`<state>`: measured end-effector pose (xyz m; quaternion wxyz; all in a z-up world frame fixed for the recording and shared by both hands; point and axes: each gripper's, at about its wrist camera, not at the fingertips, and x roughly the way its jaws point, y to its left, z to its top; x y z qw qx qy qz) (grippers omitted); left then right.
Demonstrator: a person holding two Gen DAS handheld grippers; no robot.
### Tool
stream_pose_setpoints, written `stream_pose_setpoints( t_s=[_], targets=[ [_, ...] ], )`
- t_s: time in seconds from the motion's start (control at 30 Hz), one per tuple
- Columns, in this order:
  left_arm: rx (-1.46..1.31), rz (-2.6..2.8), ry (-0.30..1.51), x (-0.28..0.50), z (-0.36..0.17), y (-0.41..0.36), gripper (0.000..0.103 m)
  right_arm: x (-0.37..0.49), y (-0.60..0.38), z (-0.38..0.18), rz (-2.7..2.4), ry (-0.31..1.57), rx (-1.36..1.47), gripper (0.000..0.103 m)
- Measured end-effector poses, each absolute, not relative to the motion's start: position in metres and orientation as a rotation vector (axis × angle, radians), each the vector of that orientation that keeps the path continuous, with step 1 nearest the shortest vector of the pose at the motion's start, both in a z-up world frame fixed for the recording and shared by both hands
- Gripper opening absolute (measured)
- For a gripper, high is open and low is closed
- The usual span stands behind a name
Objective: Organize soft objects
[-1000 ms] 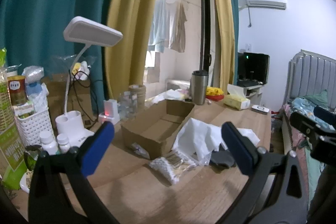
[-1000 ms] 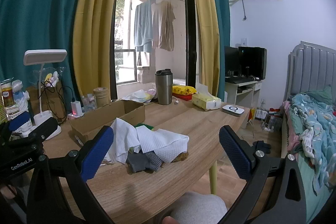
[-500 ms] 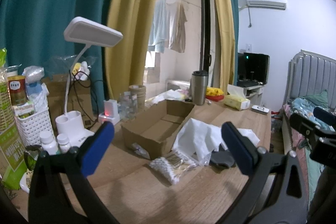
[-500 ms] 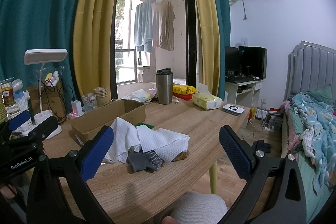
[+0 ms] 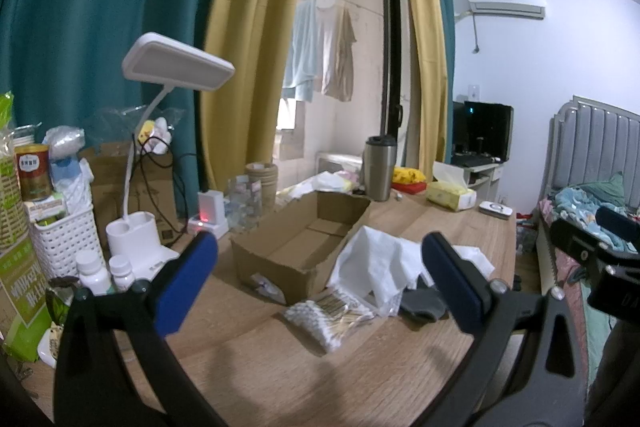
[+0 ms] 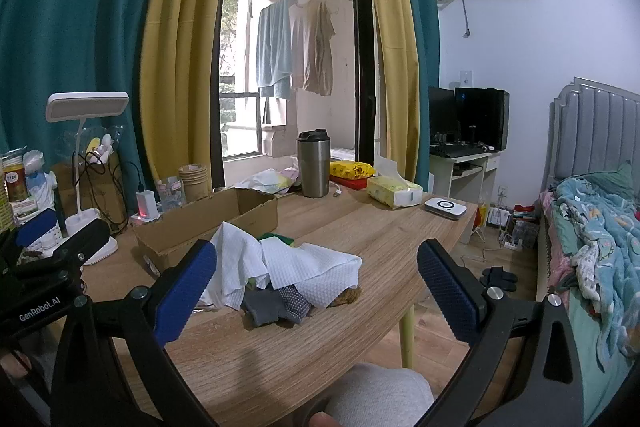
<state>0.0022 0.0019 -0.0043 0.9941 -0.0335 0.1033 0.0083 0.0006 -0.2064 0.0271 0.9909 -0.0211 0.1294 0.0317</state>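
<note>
A heap of soft things lies on the wooden table [image 6: 384, 235]: white cloths [image 6: 304, 263] [image 5: 376, 263] over grey socks [image 6: 276, 305] [image 5: 422, 303], with a green piece [image 6: 276, 237] and a brown piece [image 6: 348, 297] showing. An open, empty cardboard box [image 5: 304, 243] [image 6: 208, 223] stands just behind the heap. A clear bag of cotton swabs [image 5: 324, 315] lies in front of the box. My left gripper [image 5: 320, 283] is open and empty, held above the table near the bag. My right gripper [image 6: 316, 293] is open and empty, in front of the heap.
A white desk lamp [image 5: 160, 131], small bottles [image 5: 108, 267], a white basket [image 5: 64, 243] and a charger [image 5: 210, 211] crowd the table's left side. A steel tumbler [image 6: 314, 163], a tissue box [image 6: 394, 191] and a white puck [image 6: 446, 207] stand at the back. A bed [image 6: 592, 227] is on the right.
</note>
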Motion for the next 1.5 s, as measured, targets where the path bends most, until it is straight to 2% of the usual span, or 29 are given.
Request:
stream_pose_setpoints(
  t_s=[0.9, 1.5],
  targets=[
    [-0.078, 0.028, 0.229, 0.006, -0.005, 0.007, 0.102, 0.002, -0.205, 0.012, 0.075, 0.269, -0.051, 0.102],
    [-0.049, 0.046, 0.462, 0.069, -0.036, -0.005, 0.102, 0.082, -0.234, -0.005, 0.114, 0.366, -0.042, 0.102]
  ],
)
